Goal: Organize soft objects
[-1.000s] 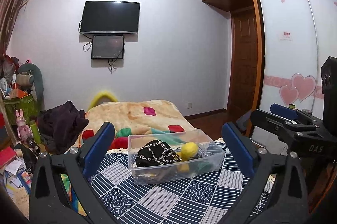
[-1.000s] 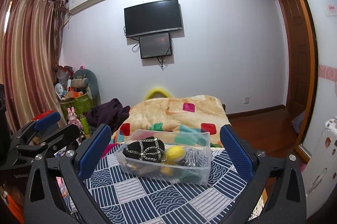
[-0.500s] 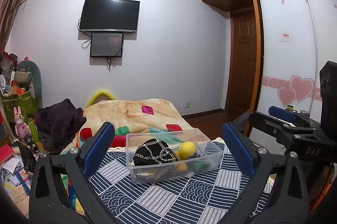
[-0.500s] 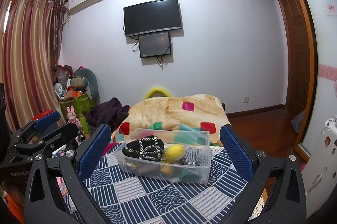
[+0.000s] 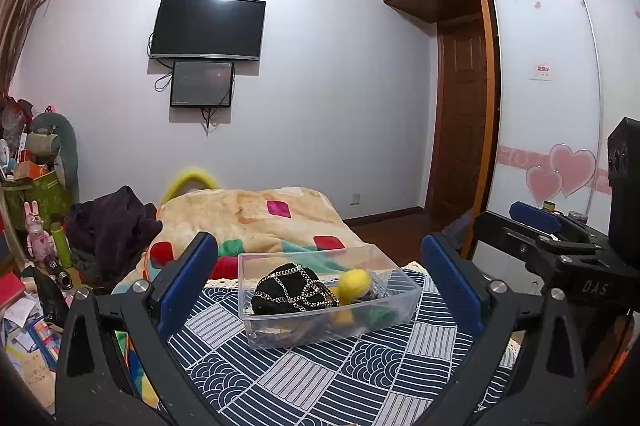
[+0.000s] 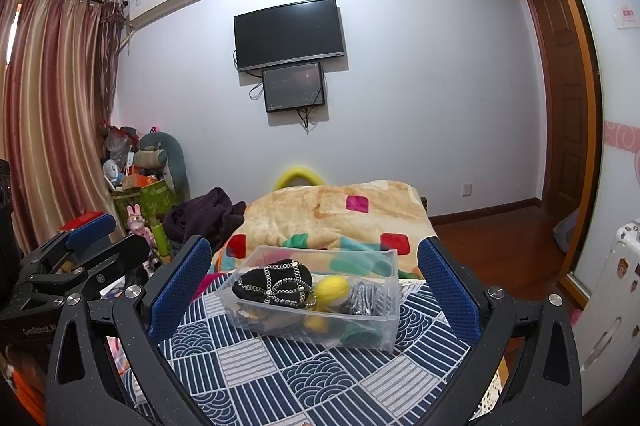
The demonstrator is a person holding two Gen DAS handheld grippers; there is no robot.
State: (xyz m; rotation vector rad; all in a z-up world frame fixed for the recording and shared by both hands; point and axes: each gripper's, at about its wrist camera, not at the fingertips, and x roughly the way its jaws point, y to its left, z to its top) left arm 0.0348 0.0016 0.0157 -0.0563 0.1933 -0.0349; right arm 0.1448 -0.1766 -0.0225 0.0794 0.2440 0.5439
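the left gripper [image 5: 320, 276] is hanging above the near edge of the bed with its blue-padded fingers [image 5: 188, 282] spread wide apart and nothing between them. the right gripper [image 6: 314, 278] is sitting just to its right, its jaws likewise standing wide and empty; each one is showing at the edge of the other's view. framed between both pairs of fingers, a clear plastic bin [image 5: 332, 322] is resting on a navy and white patterned cloth [image 5: 320, 378], apart from both grippers. inside it a black soft item wrapped in silver chain [image 5: 294, 290] is lying toward the left, a yellow fuzzy ball [image 5: 354, 282] is touching it on the right, and something green [image 6: 358, 334] is sitting low at the near right. beyond the bin a beige blanket with coloured squares [image 5: 256, 218] is covering the bed. on the far wall a dark television [image 5: 208, 27] is hanging.
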